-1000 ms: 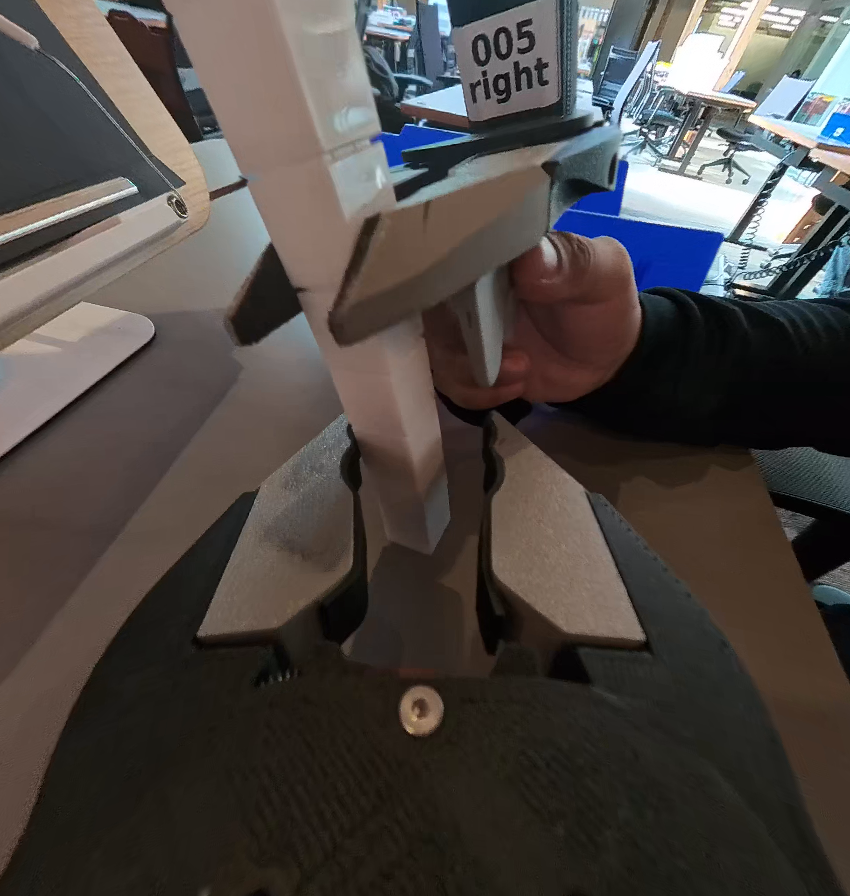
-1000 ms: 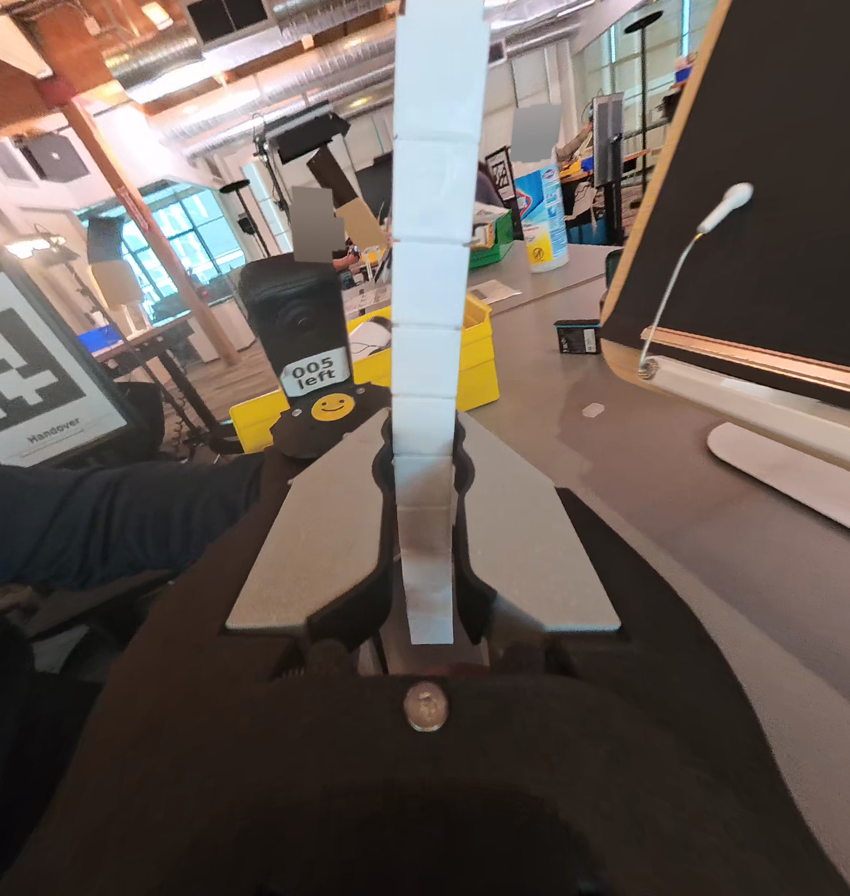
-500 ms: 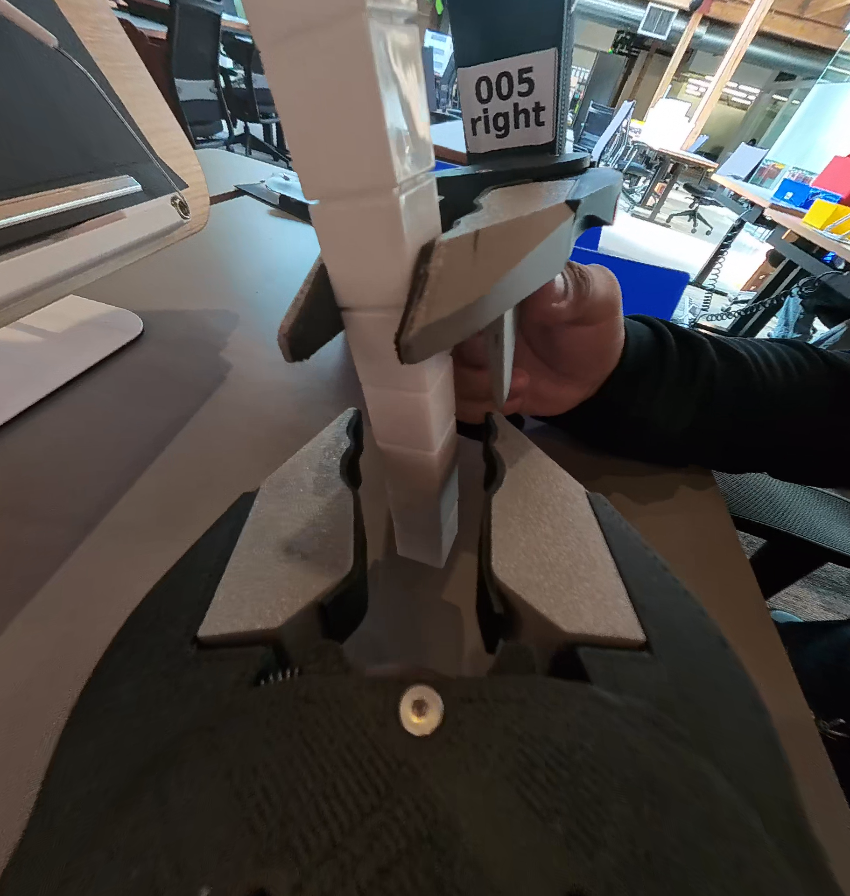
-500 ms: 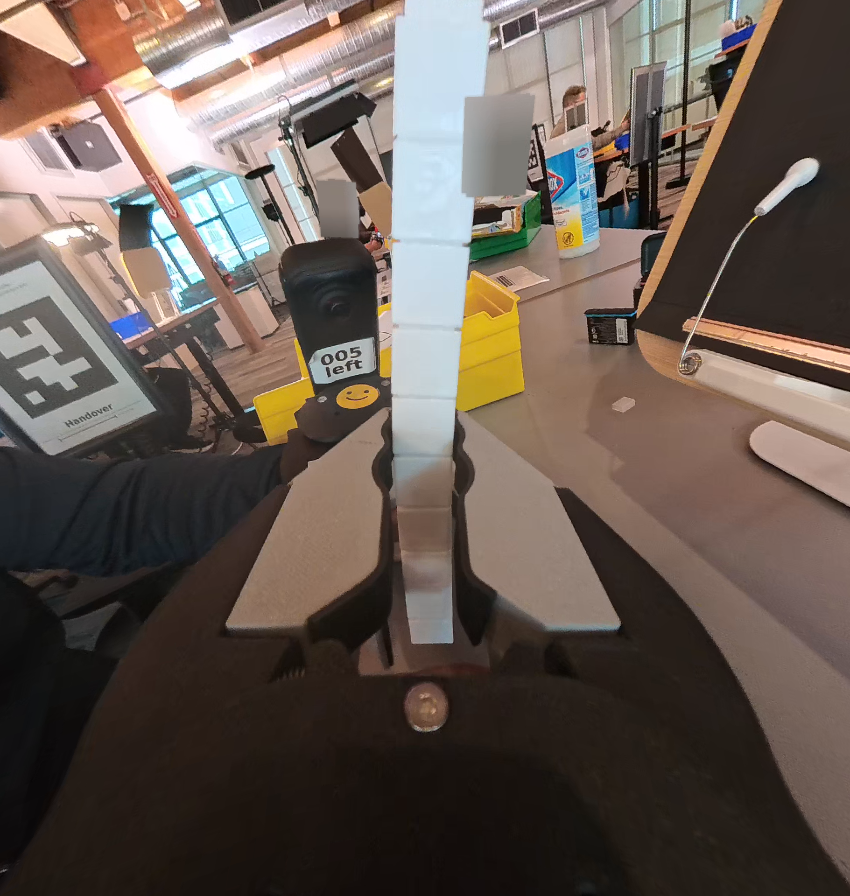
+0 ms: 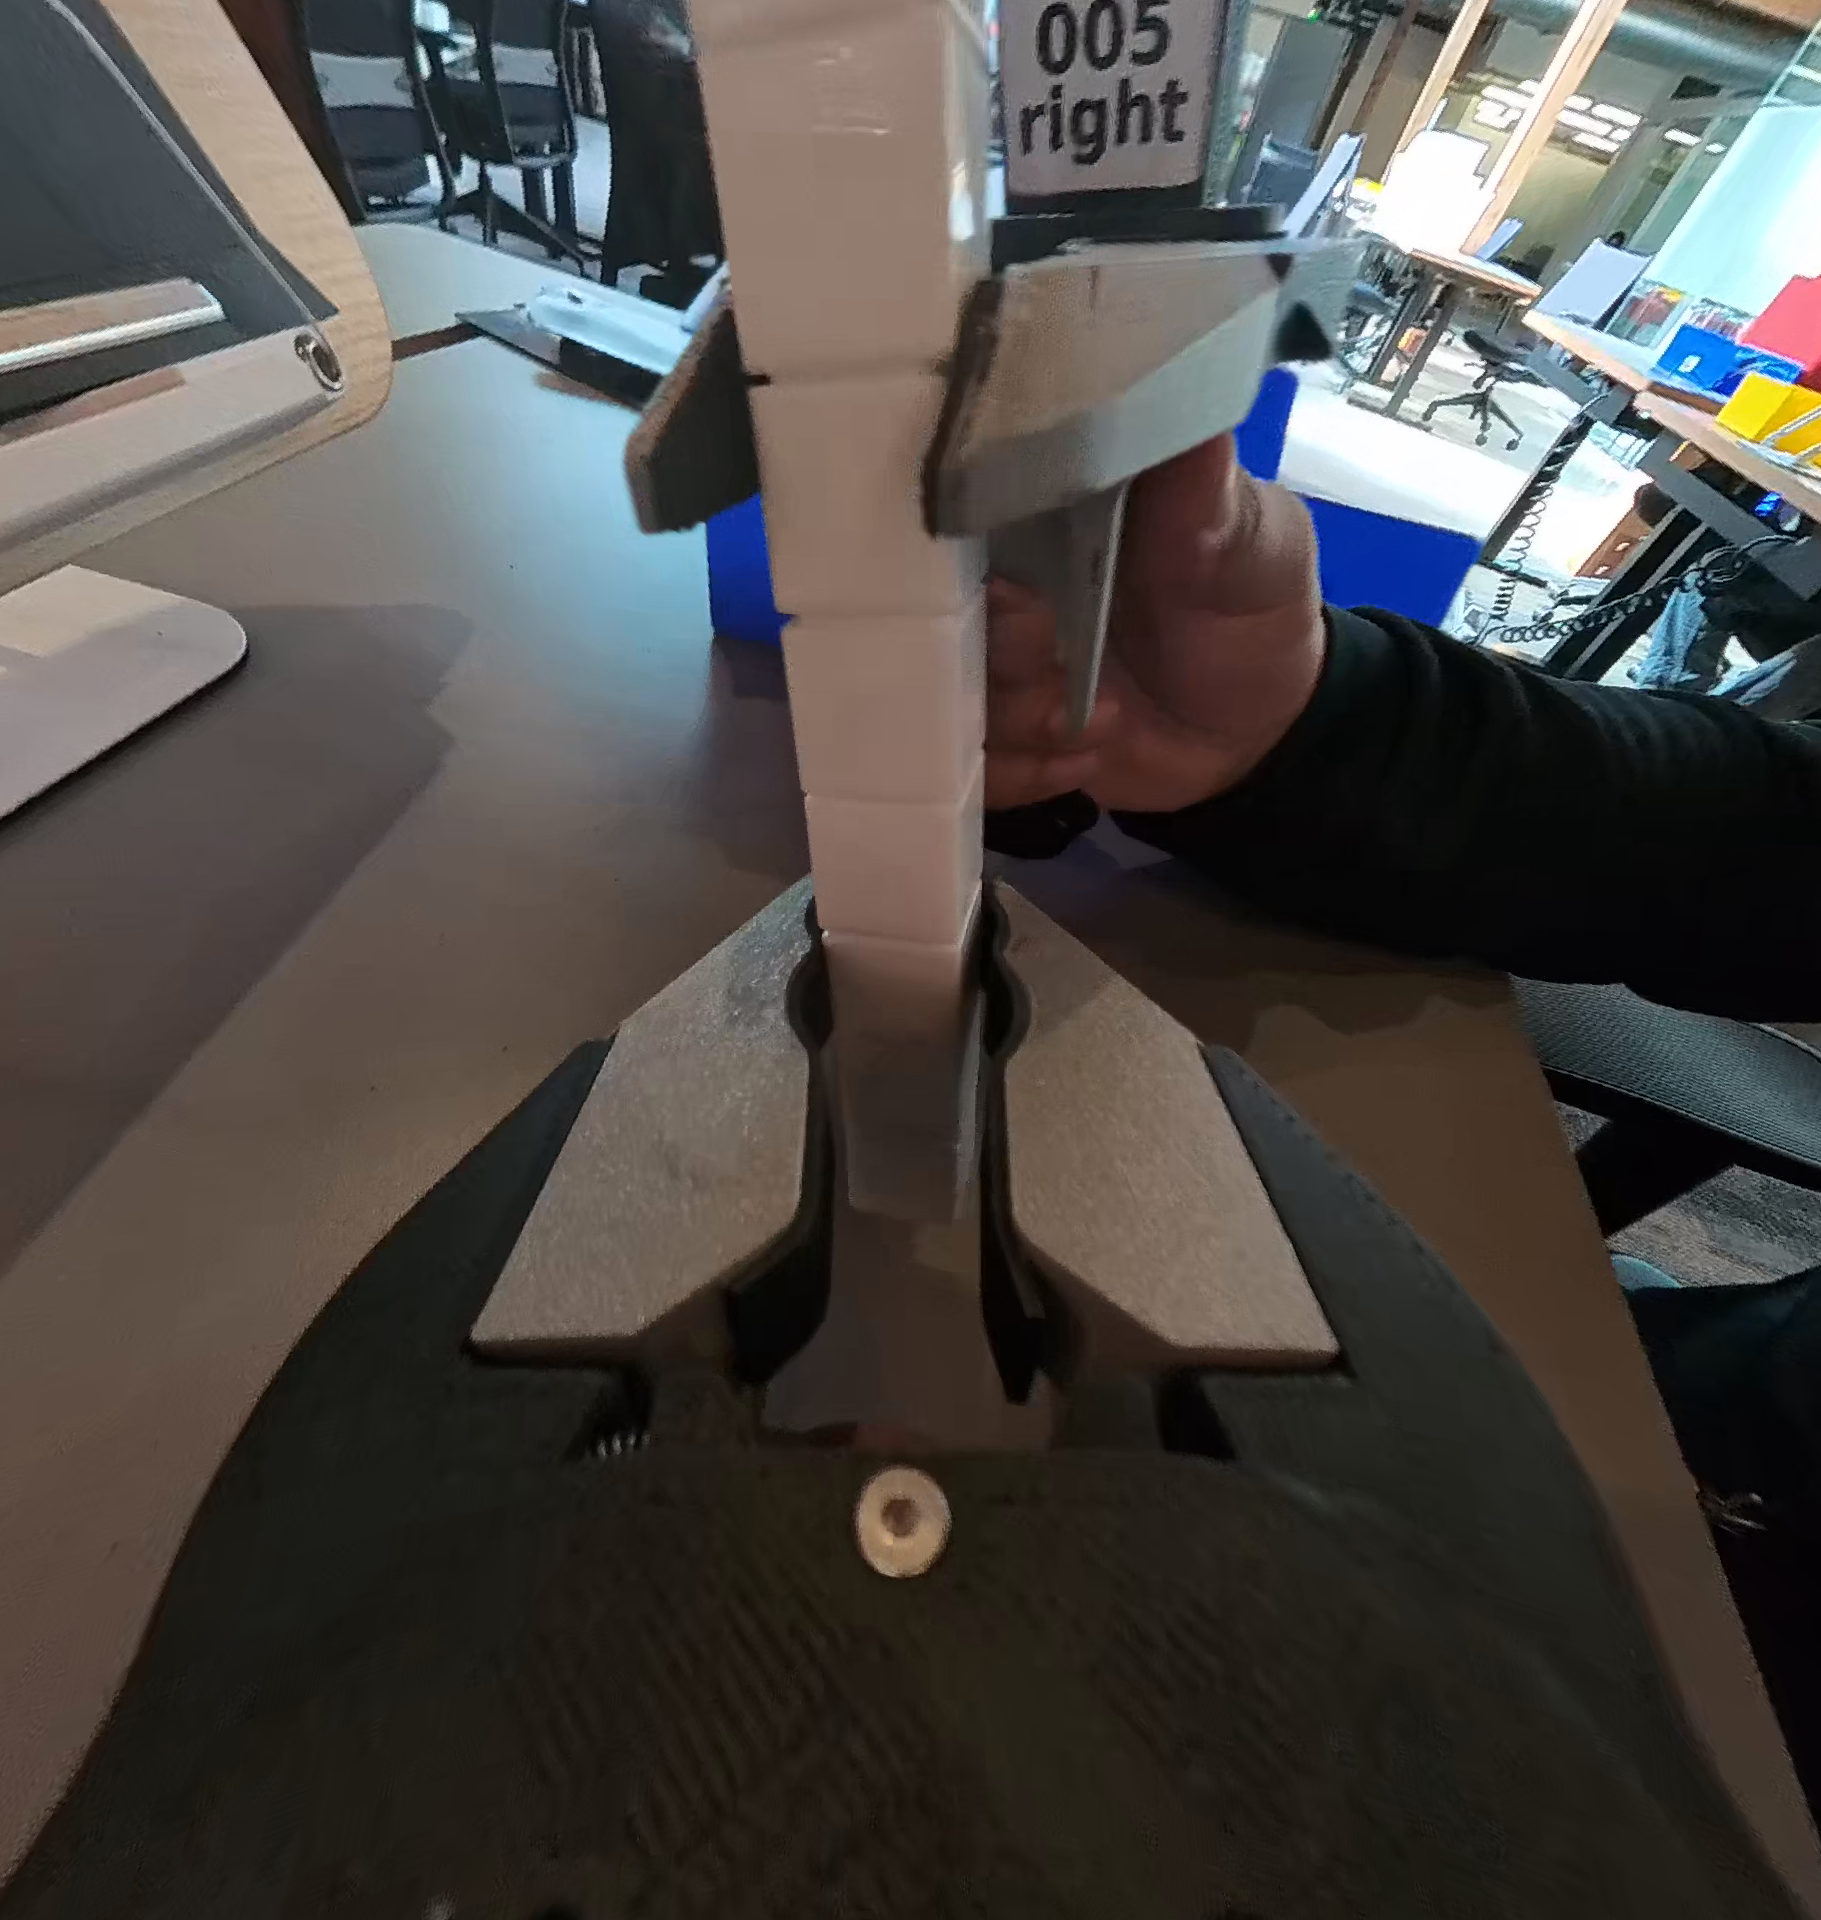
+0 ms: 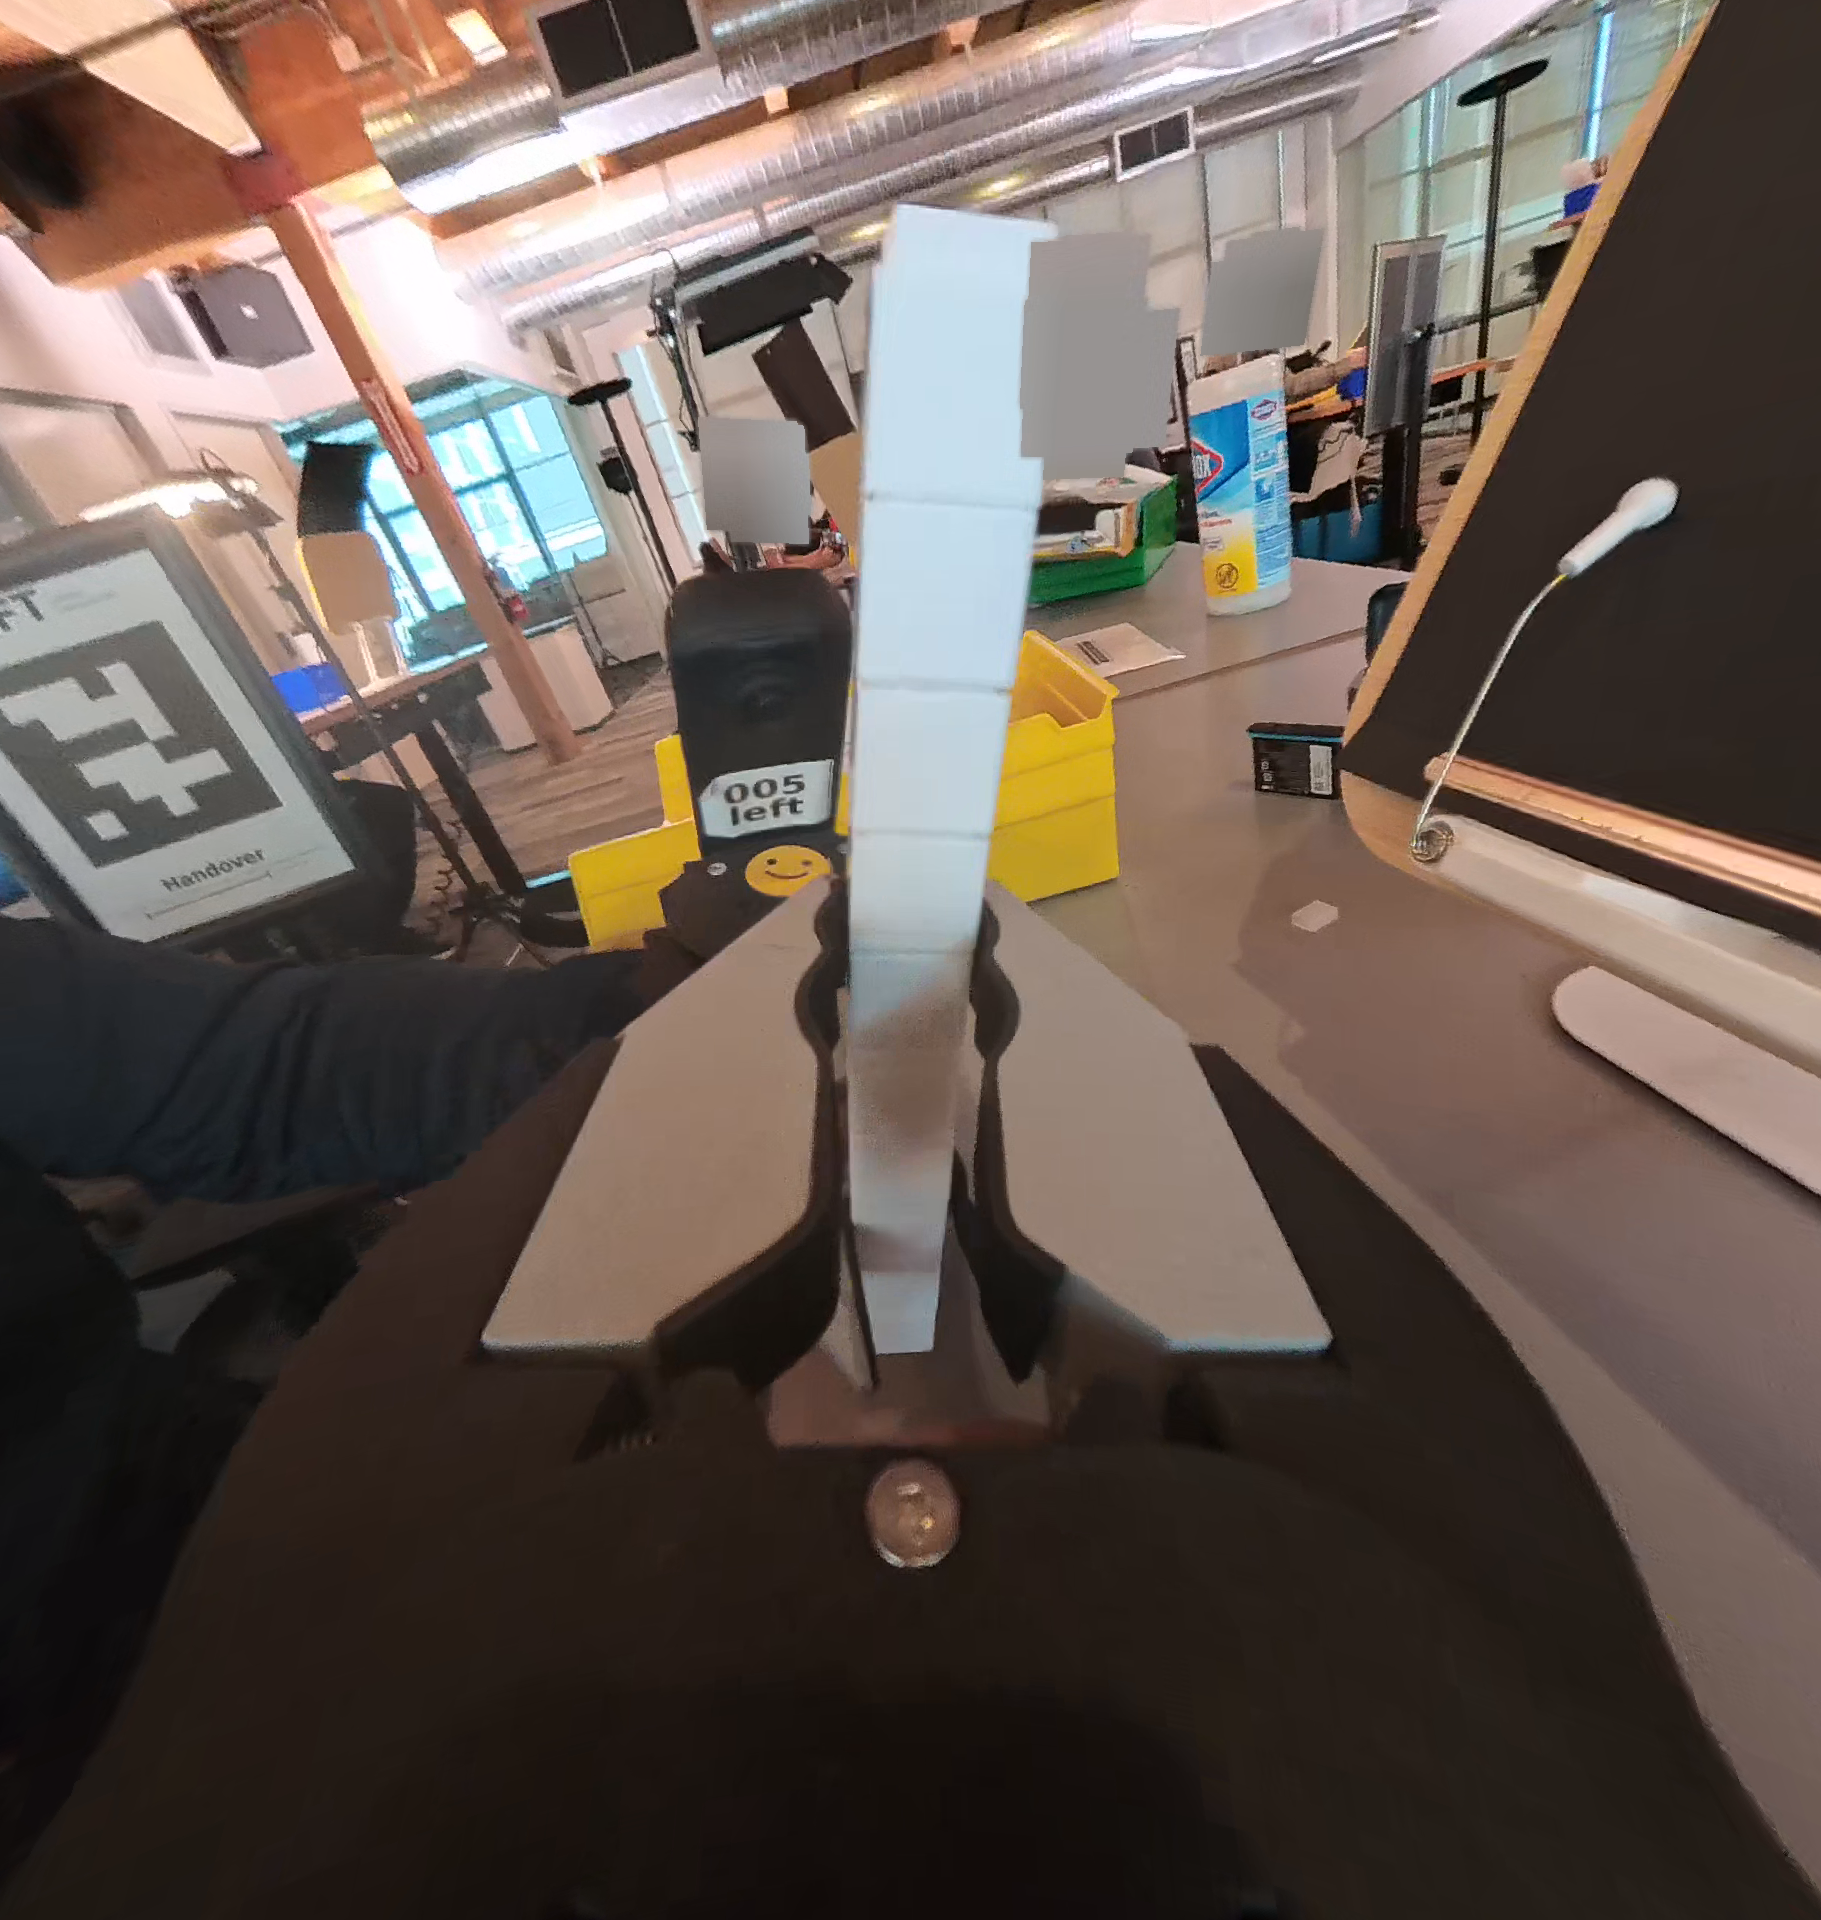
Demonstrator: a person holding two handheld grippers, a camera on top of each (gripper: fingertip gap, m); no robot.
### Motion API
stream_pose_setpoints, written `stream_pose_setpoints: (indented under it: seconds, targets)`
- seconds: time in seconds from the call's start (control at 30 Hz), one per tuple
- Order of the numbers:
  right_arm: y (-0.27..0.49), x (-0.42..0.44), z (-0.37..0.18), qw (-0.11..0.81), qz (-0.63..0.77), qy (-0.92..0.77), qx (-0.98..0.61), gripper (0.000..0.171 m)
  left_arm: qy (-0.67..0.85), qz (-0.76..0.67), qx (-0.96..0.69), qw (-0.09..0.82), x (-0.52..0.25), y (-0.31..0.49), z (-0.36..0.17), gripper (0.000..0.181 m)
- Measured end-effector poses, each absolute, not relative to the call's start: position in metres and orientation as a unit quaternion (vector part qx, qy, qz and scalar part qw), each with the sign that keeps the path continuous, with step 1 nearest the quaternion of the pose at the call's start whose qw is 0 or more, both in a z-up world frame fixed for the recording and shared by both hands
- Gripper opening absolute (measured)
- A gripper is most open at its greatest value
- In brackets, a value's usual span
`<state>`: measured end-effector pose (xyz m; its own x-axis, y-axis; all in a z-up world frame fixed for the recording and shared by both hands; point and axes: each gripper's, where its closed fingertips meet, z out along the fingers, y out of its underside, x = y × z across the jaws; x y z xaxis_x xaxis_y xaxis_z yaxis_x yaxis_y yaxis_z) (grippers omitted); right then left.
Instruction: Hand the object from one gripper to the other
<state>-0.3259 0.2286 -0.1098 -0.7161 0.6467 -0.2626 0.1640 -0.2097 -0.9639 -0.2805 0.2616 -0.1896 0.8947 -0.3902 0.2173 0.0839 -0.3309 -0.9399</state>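
The left gripper [image 5: 901,997] has closed its jaws onto the white block bar's [image 5: 875,582] lower end; the right gripper [image 6: 911,997] still pinches it higher up. Below lies a grey desk [image 5: 386,831]; behind, an open office with yellow bins [image 6: 1057,769].

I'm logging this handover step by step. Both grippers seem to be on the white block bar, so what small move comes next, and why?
Probably open the right gripper: the left gripper looks shut on the white block bar's lower end, so it seems already to have the bar.
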Motion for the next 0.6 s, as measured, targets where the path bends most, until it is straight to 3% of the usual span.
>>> stream_pose_setpoints:
  seconds: [0.23,0.6]
  targets:
    - [0.229,-0.323,-0.117,0.165,0.703,-0.612,-0.321,0.021,0.059,-0.265,-0.794,0.544,-0.276,0.266,-0.194,0.022]
    - [0.229,-0.32,-0.12,0.117,0.713,-0.609,-0.328,0.02,0.073,-0.218,-0.805,0.546,-0.275,0.267,-0.198,0.023]
